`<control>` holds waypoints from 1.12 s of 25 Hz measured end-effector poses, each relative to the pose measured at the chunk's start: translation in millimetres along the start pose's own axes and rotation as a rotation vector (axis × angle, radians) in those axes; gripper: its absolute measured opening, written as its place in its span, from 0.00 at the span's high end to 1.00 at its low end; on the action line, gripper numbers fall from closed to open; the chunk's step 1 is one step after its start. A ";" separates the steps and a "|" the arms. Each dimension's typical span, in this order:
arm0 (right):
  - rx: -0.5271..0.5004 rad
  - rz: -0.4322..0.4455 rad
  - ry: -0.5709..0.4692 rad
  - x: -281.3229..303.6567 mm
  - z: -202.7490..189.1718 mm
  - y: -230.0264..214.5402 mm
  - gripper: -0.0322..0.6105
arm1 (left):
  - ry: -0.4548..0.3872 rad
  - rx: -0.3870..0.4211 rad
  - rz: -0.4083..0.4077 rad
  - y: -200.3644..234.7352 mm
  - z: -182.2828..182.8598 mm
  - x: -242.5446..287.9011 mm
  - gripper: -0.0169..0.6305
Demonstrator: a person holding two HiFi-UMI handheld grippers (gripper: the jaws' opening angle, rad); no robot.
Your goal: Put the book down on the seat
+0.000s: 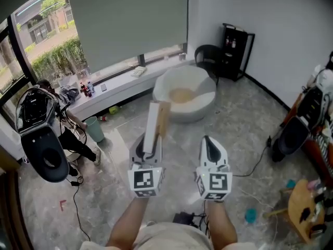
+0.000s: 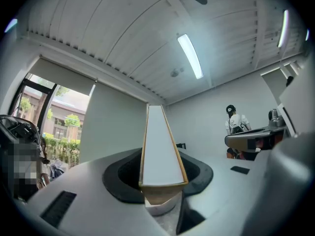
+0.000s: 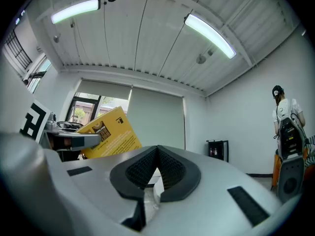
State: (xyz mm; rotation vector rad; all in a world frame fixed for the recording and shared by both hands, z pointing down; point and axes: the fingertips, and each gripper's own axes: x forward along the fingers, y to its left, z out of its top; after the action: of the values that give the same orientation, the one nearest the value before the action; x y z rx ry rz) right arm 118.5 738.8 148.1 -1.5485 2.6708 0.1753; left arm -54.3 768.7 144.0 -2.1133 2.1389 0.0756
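My left gripper (image 1: 149,139) is shut on a book (image 1: 155,123) with a yellow cover and holds it upright, white page edge towards me. In the left gripper view the book (image 2: 160,149) stands clamped between the dark pads (image 2: 124,177). The seat (image 1: 183,94), a round white lounge chair with a tan cushion, sits on the floor beyond the book, apart from it. My right gripper (image 1: 208,142) hovers beside the left one, shut with nothing in it. In the right gripper view its ribbed pads (image 3: 170,167) meet, and the book's yellow cover (image 3: 111,134) shows at the left.
A black chair (image 1: 207,56) and a black shelf (image 1: 237,44) stand behind the seat by the wall. A window ledge (image 1: 122,82) runs at the back left, with a teal bin (image 1: 95,128) below. Cables and a wooden stool (image 1: 300,207) lie at the right. A person (image 2: 236,122) stands by the far wall.
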 end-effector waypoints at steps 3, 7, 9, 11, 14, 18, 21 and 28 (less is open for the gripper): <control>0.003 0.011 -0.002 -1.5 -3.1 -10.8 0.95 | 0.005 0.000 0.001 -13.0 -2.0 5.6 0.75; 0.017 0.018 -0.012 2.2 -6.6 -25.5 0.95 | 0.008 0.006 0.012 -23.3 -3.0 14.6 0.75; 0.027 0.016 -0.016 6.2 -9.6 -33.3 0.95 | 0.008 0.006 0.012 -27.7 -4.4 21.1 0.75; 0.031 0.017 -0.015 11.0 -13.0 -38.0 0.95 | 0.013 0.007 0.011 -29.7 -7.8 27.1 0.75; 0.033 0.022 -0.013 24.7 -18.5 -41.7 0.95 | 0.021 0.005 0.012 -26.7 -14.1 40.7 0.75; 0.036 0.007 0.007 45.6 -28.7 -50.5 0.95 | 0.029 0.002 0.004 -22.8 -22.6 66.1 0.75; 0.034 0.003 0.015 67.1 -39.7 -56.0 0.95 | 0.028 -0.002 -0.006 -18.7 -32.6 88.6 0.75; 0.021 -0.018 0.037 143.2 -55.5 -58.4 0.95 | 0.046 -0.026 -0.028 13.5 -61.0 159.5 0.75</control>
State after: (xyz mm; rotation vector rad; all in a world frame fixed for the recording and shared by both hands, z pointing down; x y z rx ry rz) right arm 98.7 579.8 184.7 -1.5847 2.6765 0.1189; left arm -72.7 602.9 182.9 -2.1795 2.1448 0.0523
